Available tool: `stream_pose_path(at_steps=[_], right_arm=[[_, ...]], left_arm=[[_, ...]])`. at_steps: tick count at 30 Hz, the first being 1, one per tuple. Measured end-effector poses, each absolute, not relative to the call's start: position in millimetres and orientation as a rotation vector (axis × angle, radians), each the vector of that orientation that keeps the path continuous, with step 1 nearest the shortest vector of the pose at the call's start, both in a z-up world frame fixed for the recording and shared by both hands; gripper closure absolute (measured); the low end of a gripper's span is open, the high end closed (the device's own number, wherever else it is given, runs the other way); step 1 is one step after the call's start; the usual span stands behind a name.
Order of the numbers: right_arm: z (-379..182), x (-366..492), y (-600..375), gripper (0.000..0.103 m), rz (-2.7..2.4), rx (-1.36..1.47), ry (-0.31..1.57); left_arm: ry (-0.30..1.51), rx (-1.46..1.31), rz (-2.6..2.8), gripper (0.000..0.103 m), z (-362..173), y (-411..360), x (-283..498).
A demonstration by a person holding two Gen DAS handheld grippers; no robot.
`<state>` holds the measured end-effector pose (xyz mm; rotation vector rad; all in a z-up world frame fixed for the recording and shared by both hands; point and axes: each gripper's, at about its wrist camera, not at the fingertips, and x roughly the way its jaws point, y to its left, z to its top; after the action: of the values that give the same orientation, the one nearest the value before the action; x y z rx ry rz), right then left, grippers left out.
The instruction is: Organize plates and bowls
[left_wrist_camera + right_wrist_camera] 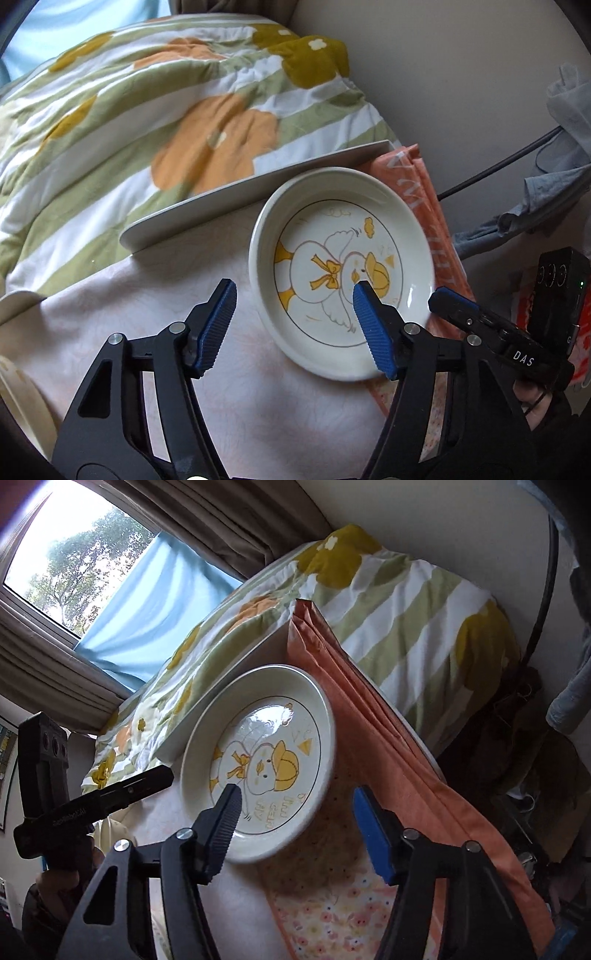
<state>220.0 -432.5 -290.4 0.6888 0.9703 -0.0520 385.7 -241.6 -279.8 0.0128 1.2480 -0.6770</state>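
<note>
Both half-open and empty, the left gripper (293, 325) and right gripper (295, 827) should straddle opposite rims of the duck-print plate (341, 273) before closing

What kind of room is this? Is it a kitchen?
Probably a bedroom, not a kitchen. A puffy flowered quilt lies heaped right behind the table, a curtained window is above it, and clothes hang by the wall. The duck plate just sits on a small cloth-covered table.

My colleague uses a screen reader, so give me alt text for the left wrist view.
A white ceramic plate with a yellow duck drawing lies on a pale cloth-covered table, framed by the open blue-padded left gripper. A floral quilt lies behind.
</note>
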Motion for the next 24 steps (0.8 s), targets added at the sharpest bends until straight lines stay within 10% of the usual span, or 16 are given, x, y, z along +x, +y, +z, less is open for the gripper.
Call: stream_pose_path(at_steps=[15,24], right_arm=[[-310,248,-437,0.089,-0.098,0.628,1.025],[-312,248,-438,0.09,-0.07,0.604,1.024]], left_arm=[[1.296,0.043,-0.631,0.093,-313,-245,410],[1.26,0.041,-0.594,0.094,-306,-244,404]])
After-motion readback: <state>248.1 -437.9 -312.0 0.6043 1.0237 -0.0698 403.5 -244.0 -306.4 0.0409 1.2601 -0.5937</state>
